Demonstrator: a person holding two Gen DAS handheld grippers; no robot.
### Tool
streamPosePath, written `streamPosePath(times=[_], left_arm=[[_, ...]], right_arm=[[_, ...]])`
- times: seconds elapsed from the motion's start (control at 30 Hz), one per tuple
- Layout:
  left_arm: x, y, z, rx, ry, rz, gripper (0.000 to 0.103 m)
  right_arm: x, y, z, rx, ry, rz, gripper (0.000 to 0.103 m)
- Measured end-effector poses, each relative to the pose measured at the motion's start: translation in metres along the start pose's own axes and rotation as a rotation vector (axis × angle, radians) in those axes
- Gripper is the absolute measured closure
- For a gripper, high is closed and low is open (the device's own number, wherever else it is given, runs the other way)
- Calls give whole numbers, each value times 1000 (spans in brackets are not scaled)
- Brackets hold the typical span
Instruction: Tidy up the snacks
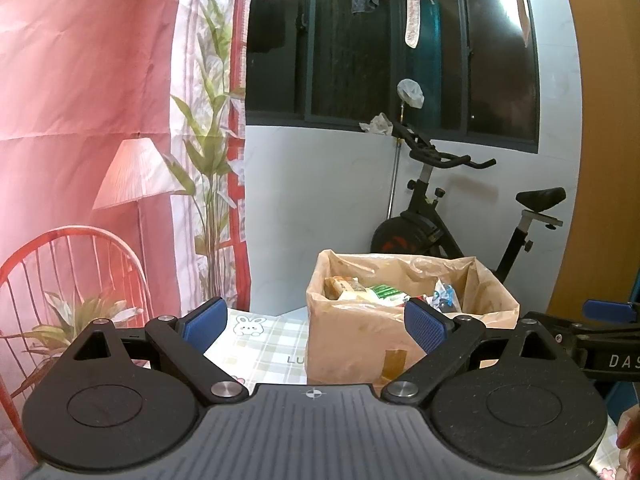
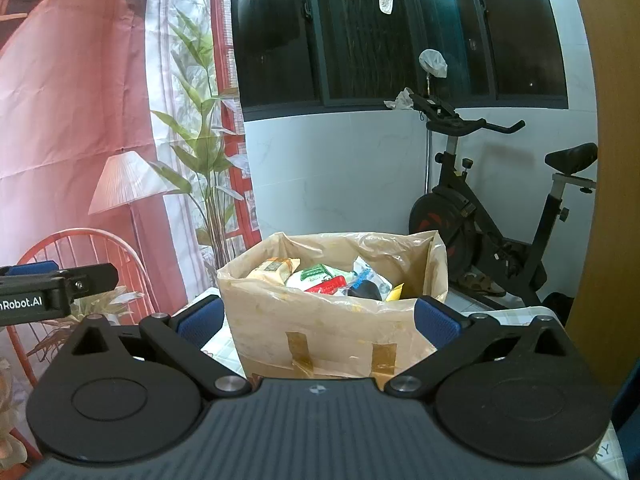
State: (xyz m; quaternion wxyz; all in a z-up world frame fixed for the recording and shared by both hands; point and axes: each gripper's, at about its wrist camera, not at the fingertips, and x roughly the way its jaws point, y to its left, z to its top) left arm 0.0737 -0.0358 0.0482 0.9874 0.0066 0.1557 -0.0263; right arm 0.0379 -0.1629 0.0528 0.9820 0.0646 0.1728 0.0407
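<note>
A cardboard box lined with a thin plastic bag stands on the checked tablecloth, holding several snack packets. In the right wrist view the same box sits straight ahead, with a tan packet, a green-and-white one and a red one on top. My left gripper is open and empty, a little short of the box and to its left. My right gripper is open and empty too, its blue pads standing either side of the box front without touching it.
An exercise bike stands behind the table by a white wall and dark window. A printed pink backdrop hangs on the left. The right gripper's body shows at the left view's right edge; the left one at the right view's left.
</note>
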Motion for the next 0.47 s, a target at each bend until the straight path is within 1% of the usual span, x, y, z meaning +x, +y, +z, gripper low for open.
streamPosePath(times=[0.27, 0.47], left_arm=[[1, 0, -1, -4, 7, -8, 7], [0, 3, 0, -5, -7, -12, 7]], right_arm=[[0, -1, -1, -4, -5, -1, 0], [0, 0, -3, -6, -5, 3, 0]])
